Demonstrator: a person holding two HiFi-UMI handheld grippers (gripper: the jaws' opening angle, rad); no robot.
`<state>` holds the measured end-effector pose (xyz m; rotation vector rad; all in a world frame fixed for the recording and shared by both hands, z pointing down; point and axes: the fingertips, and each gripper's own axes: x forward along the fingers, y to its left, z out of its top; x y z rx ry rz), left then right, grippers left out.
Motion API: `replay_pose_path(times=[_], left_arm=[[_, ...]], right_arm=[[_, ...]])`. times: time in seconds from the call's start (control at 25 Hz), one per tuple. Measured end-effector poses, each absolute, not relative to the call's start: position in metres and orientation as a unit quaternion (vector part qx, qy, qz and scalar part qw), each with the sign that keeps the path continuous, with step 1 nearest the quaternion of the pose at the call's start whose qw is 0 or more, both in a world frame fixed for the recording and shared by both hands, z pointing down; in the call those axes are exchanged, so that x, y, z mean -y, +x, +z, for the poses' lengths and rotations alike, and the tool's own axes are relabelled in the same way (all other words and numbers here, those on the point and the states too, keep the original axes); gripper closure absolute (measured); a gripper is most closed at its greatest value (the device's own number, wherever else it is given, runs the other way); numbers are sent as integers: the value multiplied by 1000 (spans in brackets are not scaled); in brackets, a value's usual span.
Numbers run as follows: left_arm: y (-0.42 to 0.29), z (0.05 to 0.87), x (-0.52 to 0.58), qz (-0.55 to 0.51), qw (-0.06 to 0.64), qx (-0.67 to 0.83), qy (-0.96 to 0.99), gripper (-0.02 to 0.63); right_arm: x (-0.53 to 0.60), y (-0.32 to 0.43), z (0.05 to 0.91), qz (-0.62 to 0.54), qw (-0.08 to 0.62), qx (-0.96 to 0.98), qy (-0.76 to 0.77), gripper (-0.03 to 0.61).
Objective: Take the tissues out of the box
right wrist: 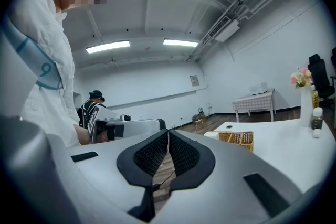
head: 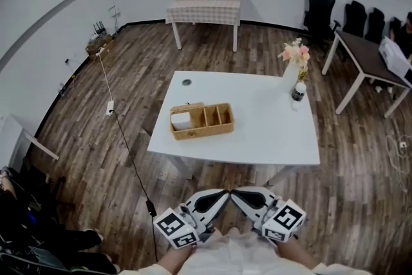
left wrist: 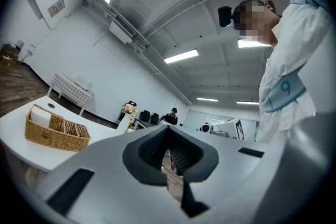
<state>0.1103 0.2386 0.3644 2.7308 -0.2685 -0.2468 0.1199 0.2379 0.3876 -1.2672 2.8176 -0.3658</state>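
The wicker box (head: 207, 131) stands on the white table (head: 264, 132), left of its middle, with the tissues (head: 181, 119) in the end toward the table's left edge. Both the left gripper (head: 221, 195) and the right gripper (head: 239, 195) hang off the table's near edge, tips almost meeting, jaws clenched on nothing.

Right gripper (right wrist: 168, 139) fills bottom centre, jaws shut, nothing btwn them, wood floor (right wrist: 161, 176) showing thru the gap below. Left gripper (right wrist: 131, 126) just beyond, mid-left. Person (right wrist: 37, 60) in white coat along left edge. Right side: white table (right wrist: 278, 136) w/ wicker basket (right wrist: 237, 138) on it, flower vase (right wrist: 304, 105) & small bottle (right wrist: 316, 122) near far right edge.
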Motion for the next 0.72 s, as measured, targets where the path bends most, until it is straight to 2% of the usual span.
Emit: replay_pose_path(times=[0.36, 0.72], left_arm=[[115, 372, -217, -97, 212, 94, 968, 614], [102, 368, -135, -100, 199, 74, 972, 614]], right_arm=[[-222, 117, 403, -133, -3, -917, -376, 546], [-137, 95, 402, -135, 1, -920, -367, 545]])
